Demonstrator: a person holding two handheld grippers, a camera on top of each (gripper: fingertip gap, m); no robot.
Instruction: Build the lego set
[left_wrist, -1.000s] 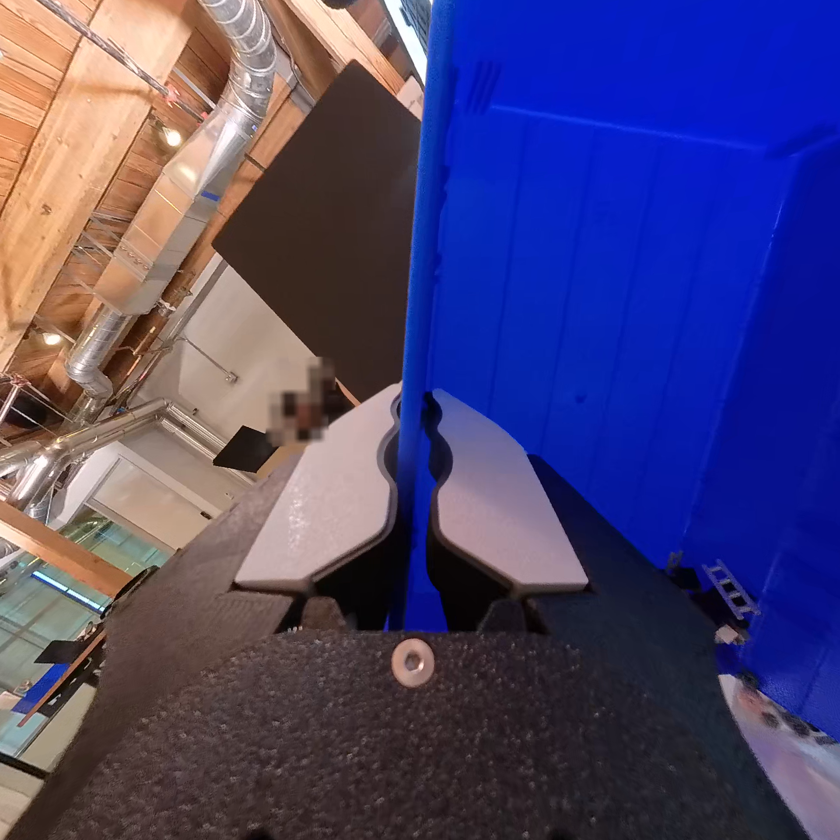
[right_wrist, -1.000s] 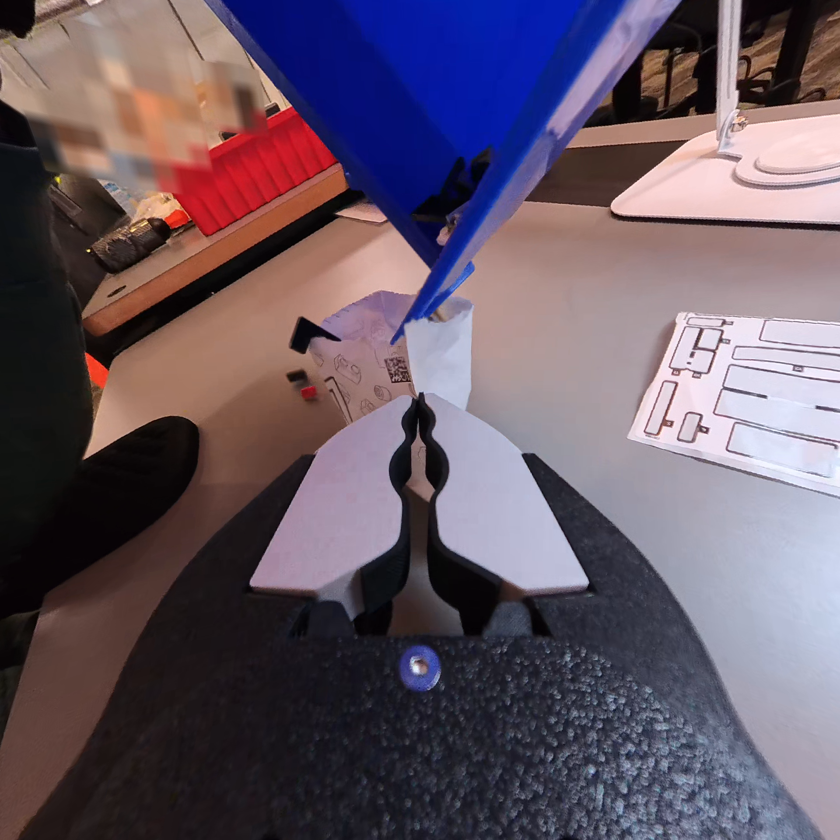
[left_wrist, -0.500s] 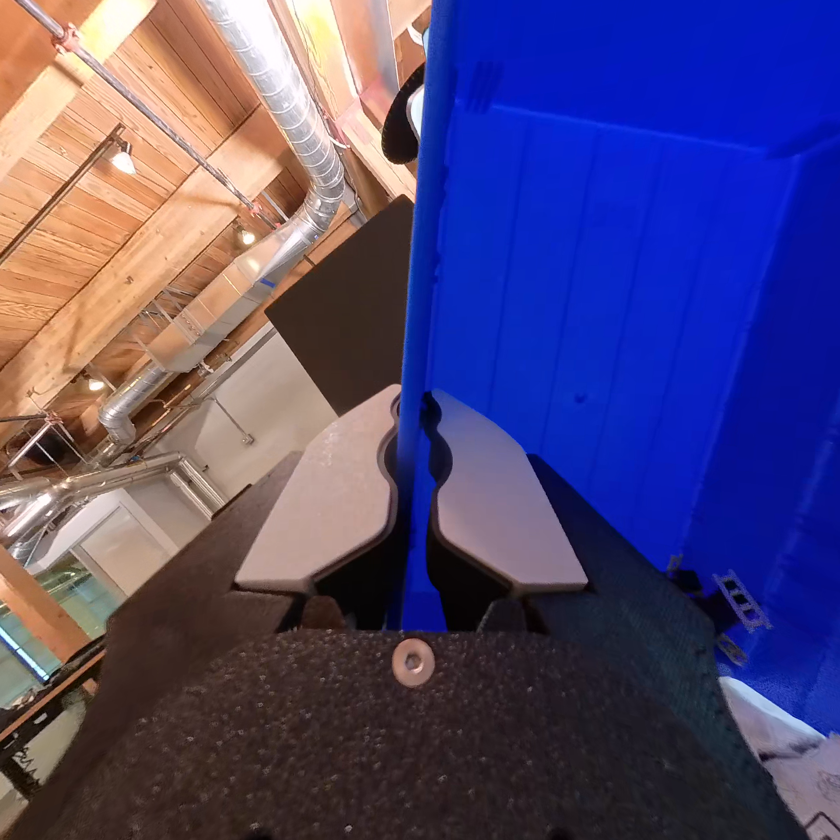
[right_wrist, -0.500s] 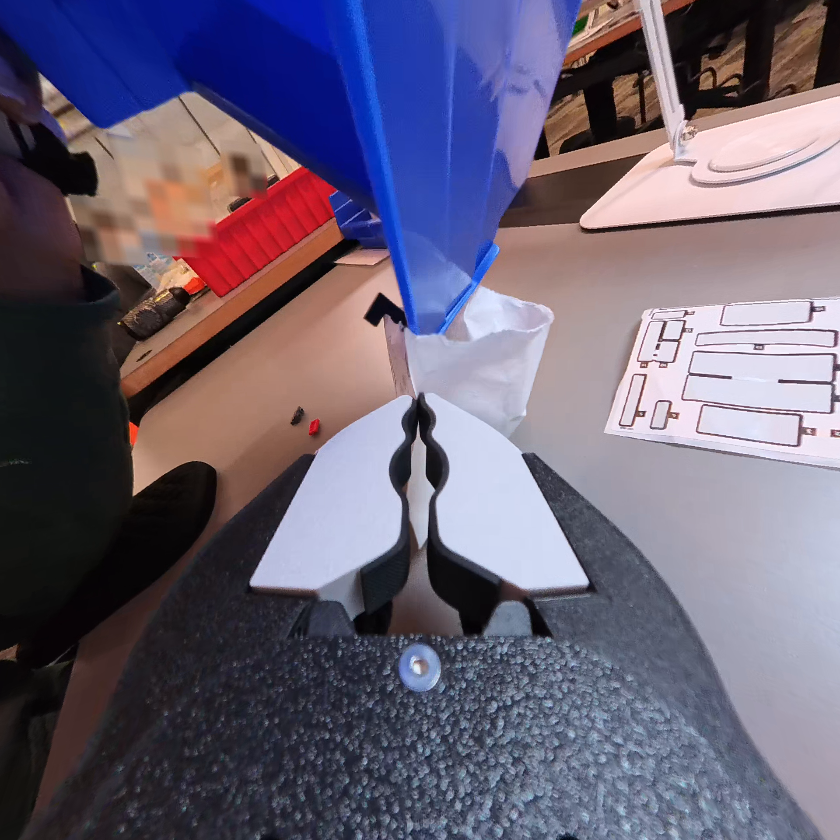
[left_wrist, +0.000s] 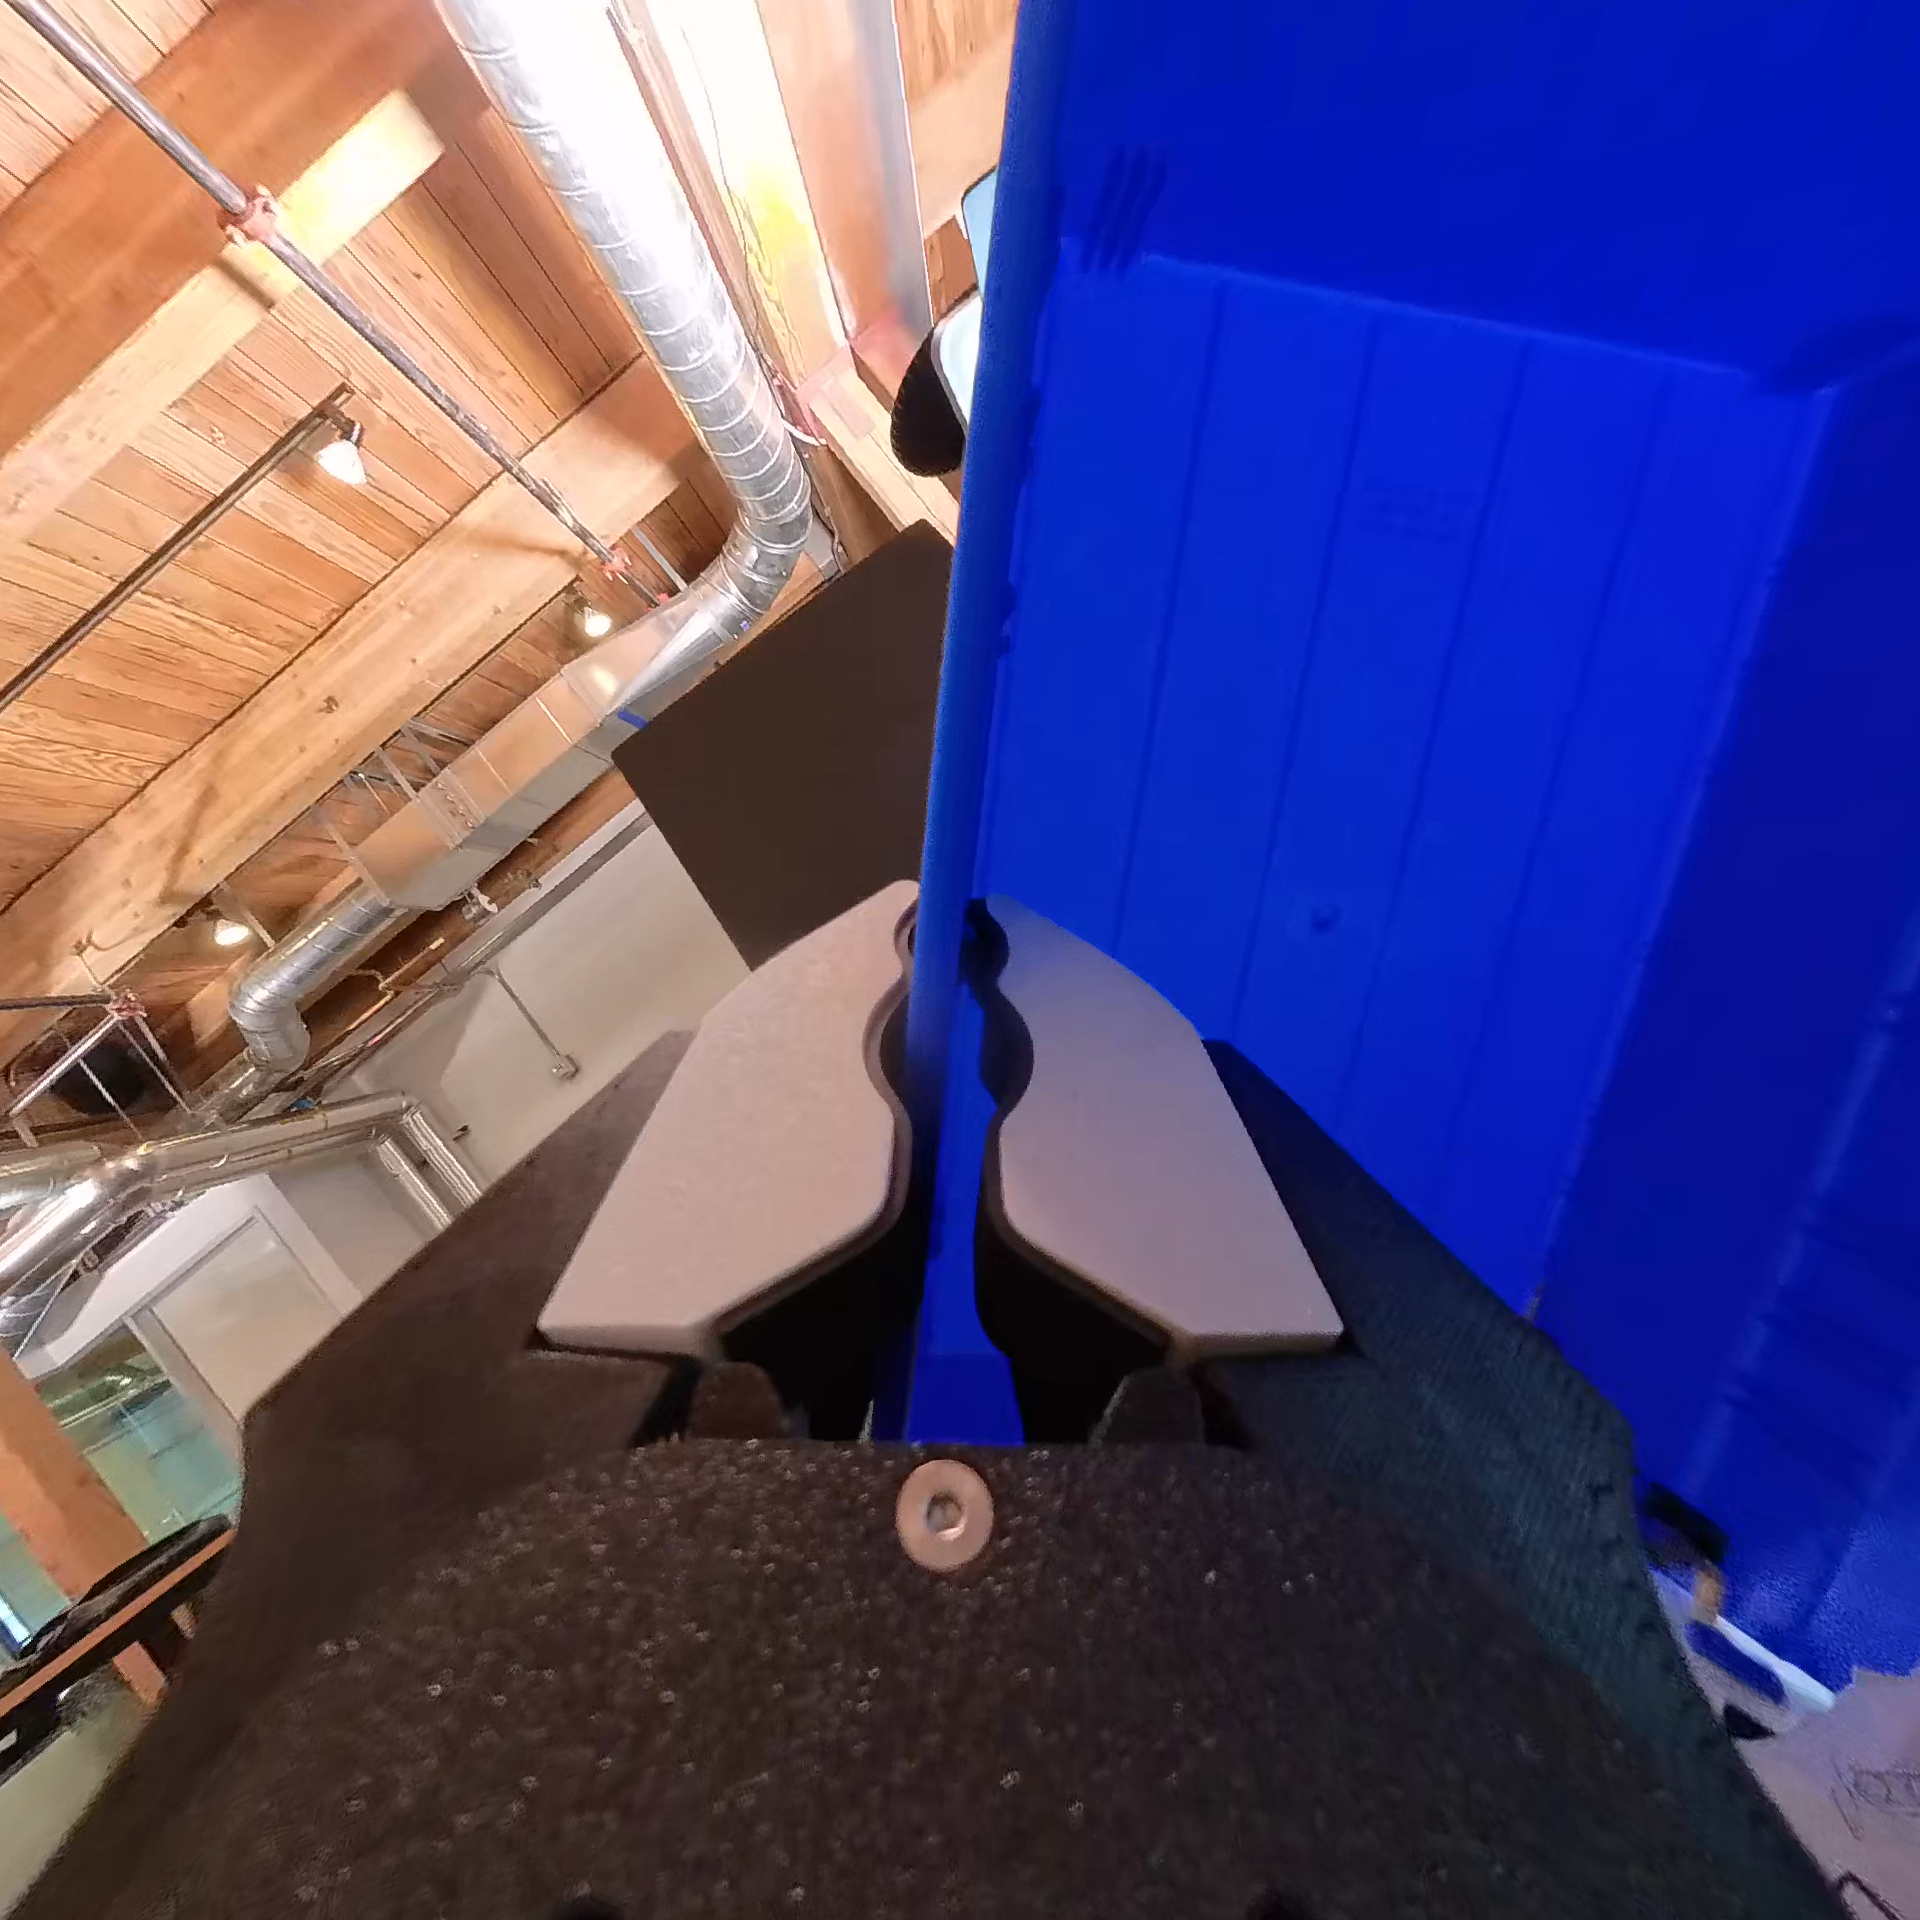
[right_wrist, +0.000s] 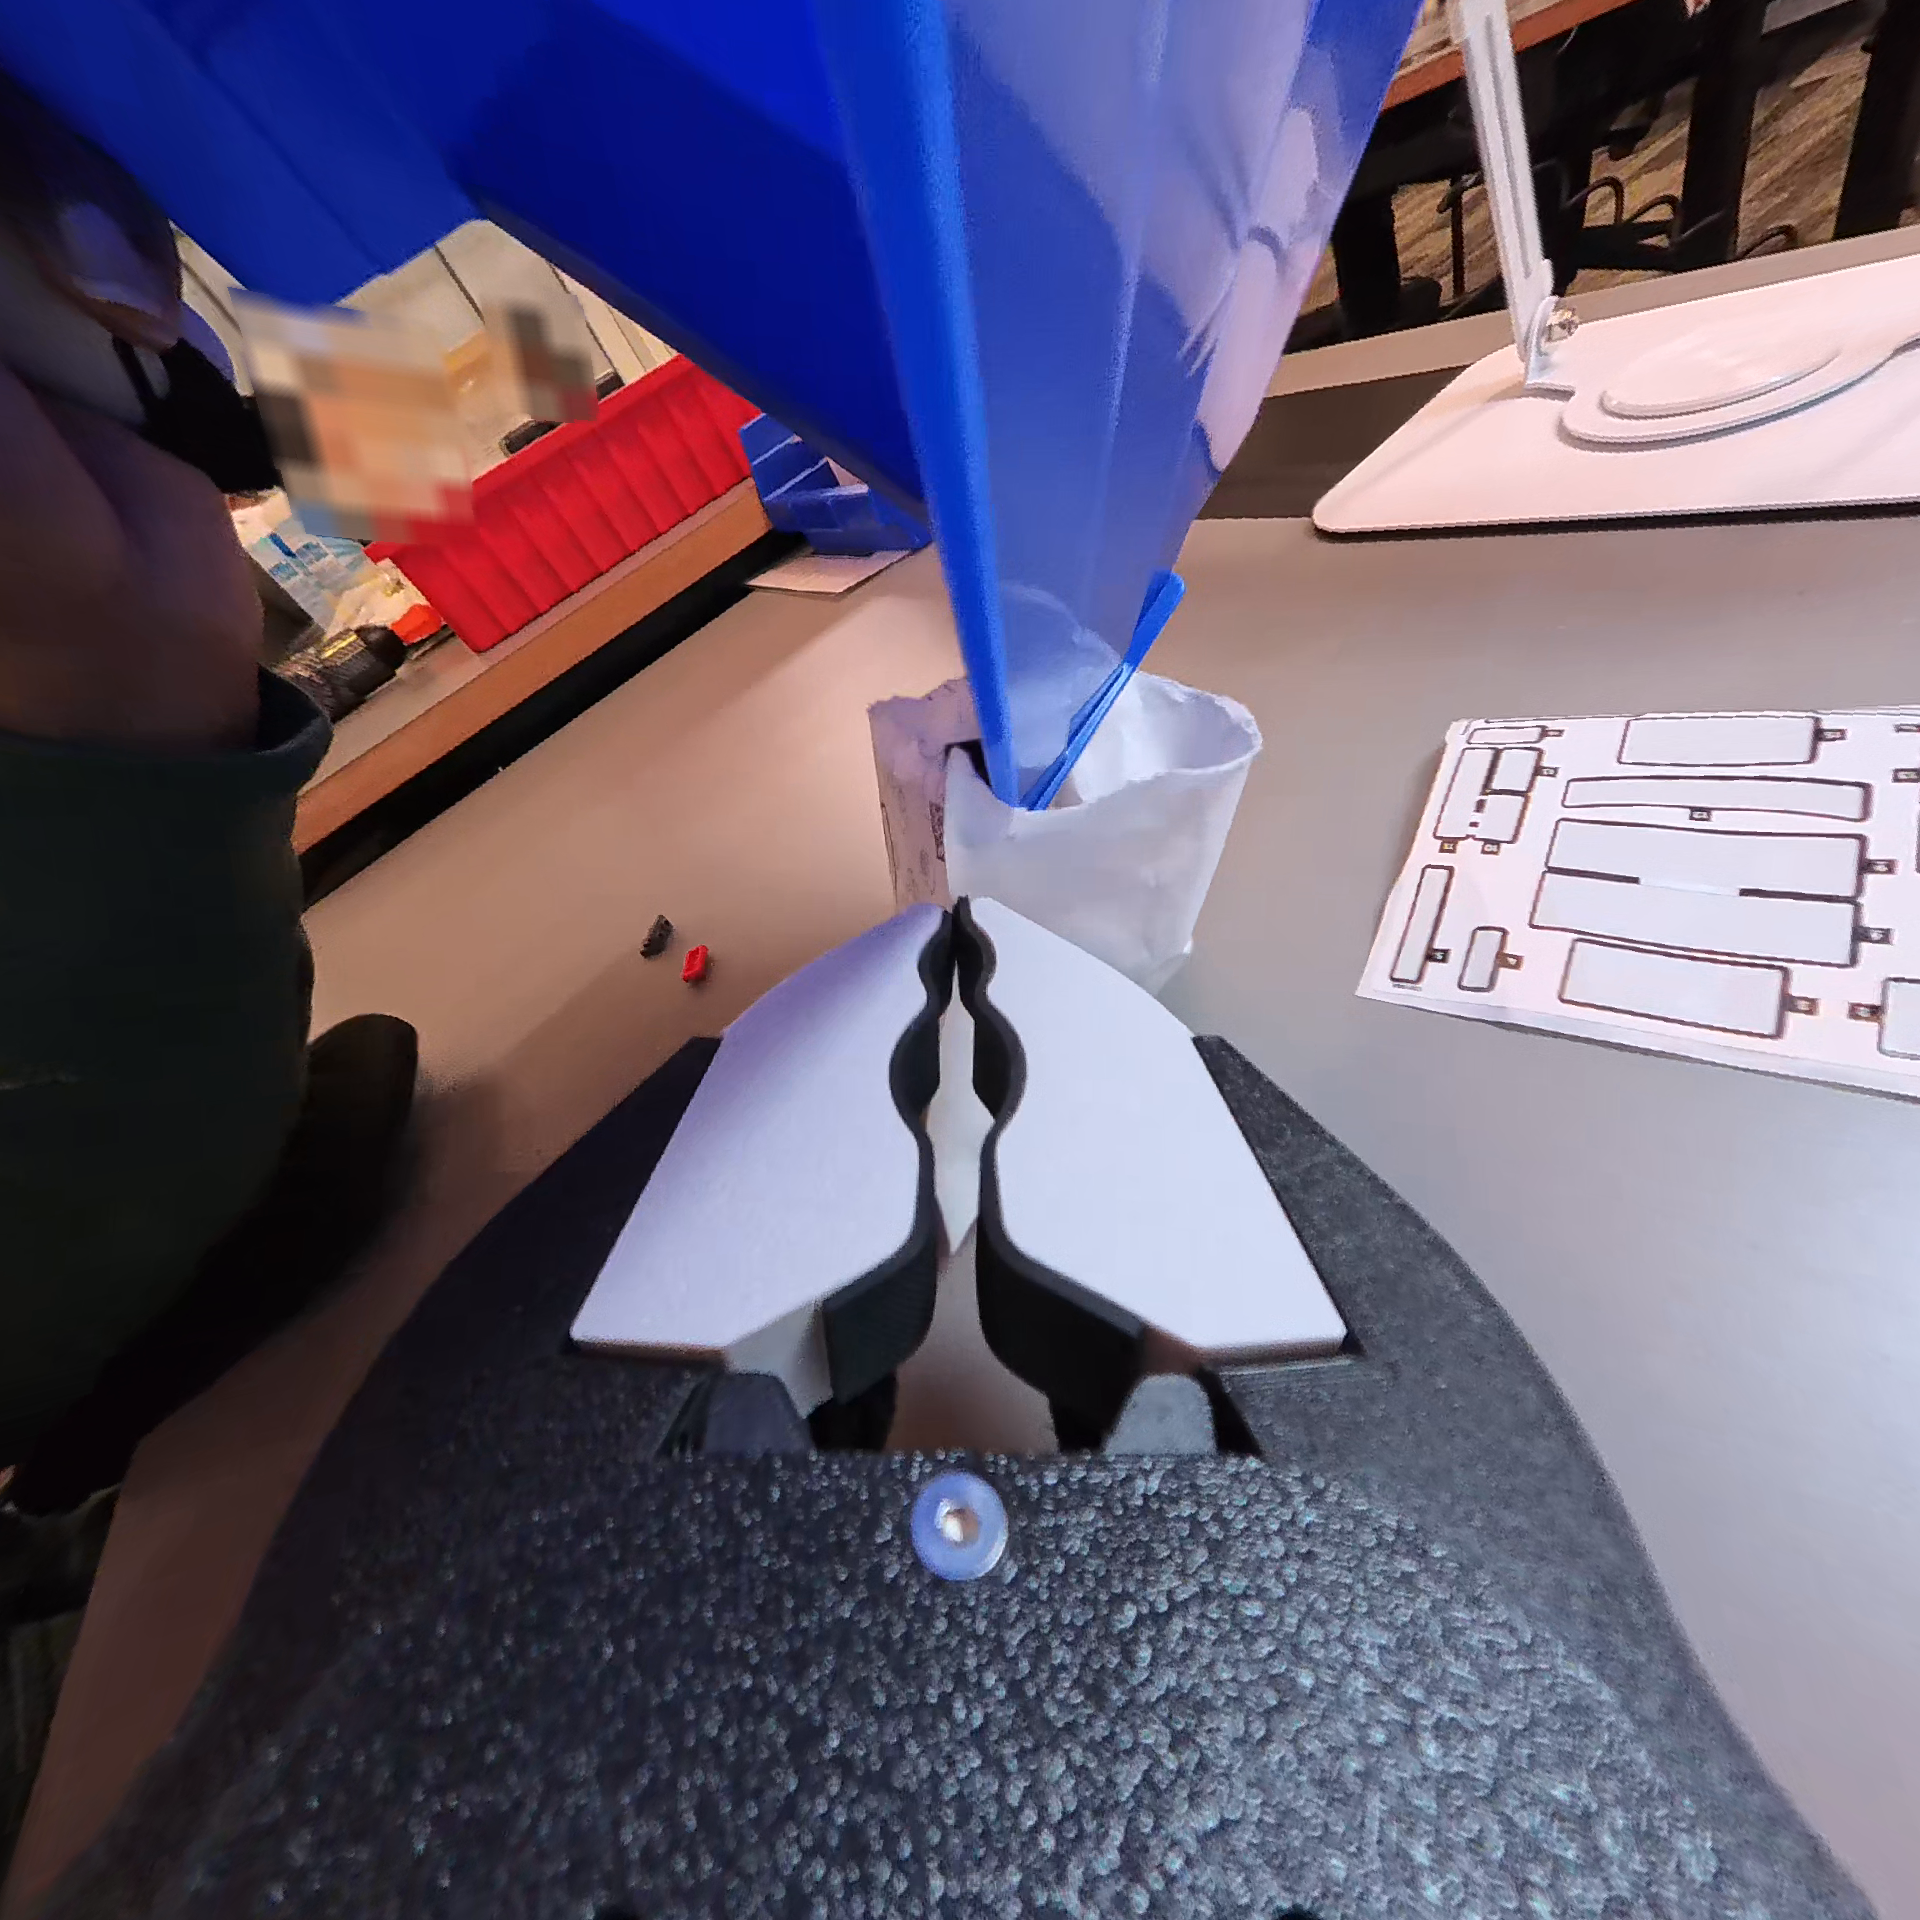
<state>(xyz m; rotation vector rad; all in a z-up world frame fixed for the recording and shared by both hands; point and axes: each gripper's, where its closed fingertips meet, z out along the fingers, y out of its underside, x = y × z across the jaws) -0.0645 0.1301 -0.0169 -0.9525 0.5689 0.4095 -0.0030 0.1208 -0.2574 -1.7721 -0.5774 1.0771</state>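
We are seeing left hand-held gripper (left_wrist: 948, 914) clamping blue bin (left_wrist: 1455, 727) wall; right hand-held gripper (right_wrist: 956, 909) pinching white paper bag (right_wrist: 1101, 862); bin corner blocking bag mouth at 12 o'clock; printed sheet (right_wrist: 1683, 883) lying at 2 o'clock on tabletop (right_wrist: 1558, 1247).

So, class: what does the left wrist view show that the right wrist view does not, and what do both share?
Only the left: the left tongs shut on the blue bin's wall, wooden ceiling, metal ducts.
Only the right: the right tongs shut on the white paper bag, grey table, sticker sheet, two loose bricks.
Both: the tipped blue bin.
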